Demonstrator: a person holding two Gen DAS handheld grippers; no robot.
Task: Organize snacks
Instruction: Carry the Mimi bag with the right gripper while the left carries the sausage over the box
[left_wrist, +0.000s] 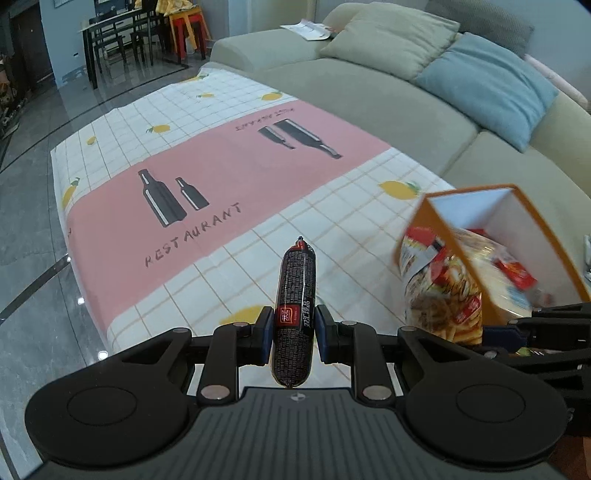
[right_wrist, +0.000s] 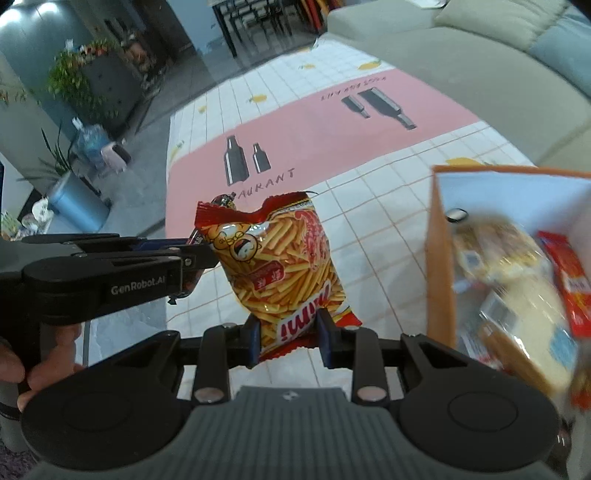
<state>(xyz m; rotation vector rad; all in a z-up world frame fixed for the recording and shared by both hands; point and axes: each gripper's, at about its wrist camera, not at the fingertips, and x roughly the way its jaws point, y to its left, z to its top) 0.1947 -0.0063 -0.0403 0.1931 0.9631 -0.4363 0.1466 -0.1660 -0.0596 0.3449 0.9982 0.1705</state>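
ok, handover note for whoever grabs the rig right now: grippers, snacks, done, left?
Left gripper: shut on the black sausage stick, held off the table.
Right gripper: shut on the bottom edge of the red chip bag, also lifted.
Orange box: open, to the right of both grippers, blurred; it already holds several snack packets.
Done: some snacks boxed; the last two visible items are picked up.
Left: put the chip bag and the sausage stick into the box. No other loose snacks show on the tablecloth.
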